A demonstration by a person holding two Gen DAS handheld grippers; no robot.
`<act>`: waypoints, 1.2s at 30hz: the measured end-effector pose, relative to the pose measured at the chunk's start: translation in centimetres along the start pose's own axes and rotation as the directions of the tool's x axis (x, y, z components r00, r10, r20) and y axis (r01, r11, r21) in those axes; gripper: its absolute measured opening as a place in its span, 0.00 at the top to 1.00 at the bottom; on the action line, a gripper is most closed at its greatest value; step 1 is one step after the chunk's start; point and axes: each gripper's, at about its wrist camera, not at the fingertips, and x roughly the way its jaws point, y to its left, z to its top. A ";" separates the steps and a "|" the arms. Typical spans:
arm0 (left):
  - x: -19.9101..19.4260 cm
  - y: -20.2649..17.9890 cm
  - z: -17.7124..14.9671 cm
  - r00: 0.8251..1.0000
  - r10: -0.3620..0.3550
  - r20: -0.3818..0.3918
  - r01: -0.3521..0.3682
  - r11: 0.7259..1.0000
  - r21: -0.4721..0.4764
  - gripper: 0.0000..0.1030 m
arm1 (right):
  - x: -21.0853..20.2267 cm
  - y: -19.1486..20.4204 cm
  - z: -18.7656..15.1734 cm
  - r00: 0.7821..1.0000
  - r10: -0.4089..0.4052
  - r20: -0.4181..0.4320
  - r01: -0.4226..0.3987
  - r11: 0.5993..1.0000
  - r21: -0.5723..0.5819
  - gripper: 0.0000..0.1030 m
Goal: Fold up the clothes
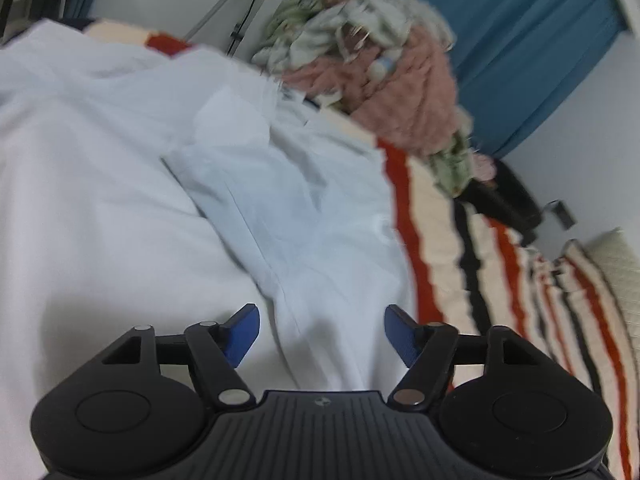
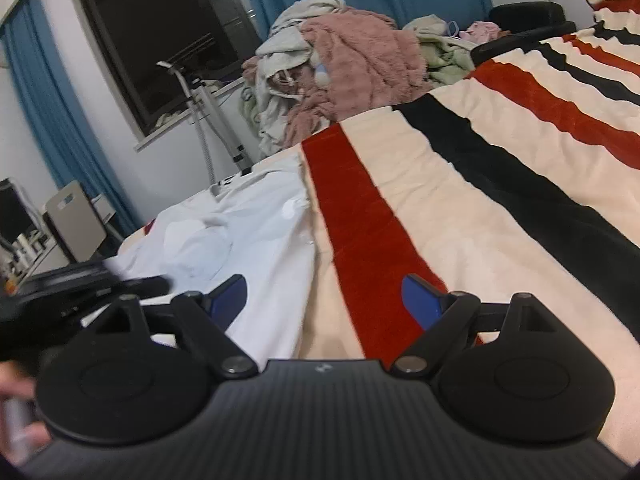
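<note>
Jaws on both grippers stand wide, holding nothing — the left gripper (image 1: 322, 334) hovers over a smooth, creased white shirt (image 1: 168, 184) spread on the bed's plush blanket (image 2: 500, 208), banded cream, red and black. Over the blanket beside the shirt's edge hangs the right gripper (image 2: 324, 300). Beyond lies a rumpled heap of fuzzy pink and pale clothes (image 2: 344, 68).

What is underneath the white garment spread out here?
The white garment lies on a striped blanket with cream, red and black bands, which shows along its edge. How the stripes run beneath the cloth, and whether anything else sits under it, is covered and cannot be seen.
</note>
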 end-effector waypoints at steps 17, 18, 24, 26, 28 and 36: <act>4.2 -1.5 3.6 0.964 0.240 0.111 -0.261 0.931 0.256 0.70 | 4.4 -0.3 -1.4 0.997 0.018 -0.077 -0.016 1.000 0.026 0.17; 3.4 -1.0 3.0 0.969 0.231 0.091 -0.246 0.941 0.234 0.65 | 4.3 -0.3 -1.4 0.997 0.017 -0.075 -0.015 1.000 0.026 0.17; -5.1 1.6 -3.8 0.983 0.182 -0.028 -0.176 0.975 0.135 0.48 | 3.2 0.2 -1.4 0.999 0.014 -0.048 -0.014 1.000 -0.016 0.17; -7.9 2.4 -7.0 0.980 0.186 -0.071 -0.178 0.978 0.106 0.48 | 2.6 0.5 -1.5 0.999 0.013 -0.038 -0.014 0.999 -0.036 0.17; -10.3 3.1 -10.5 0.970 0.199 -0.140 -0.189 0.978 0.085 0.48 | 1.9 0.8 -1.5 1.000 0.013 -0.027 -0.014 0.998 -0.057 0.17; -15.0 4.5 -17.5 0.948 0.216 -0.235 -0.209 0.976 0.053 0.58 | -0.9 2.1 -2.0 1.000 0.012 0.002 -0.012 0.992 -0.128 0.17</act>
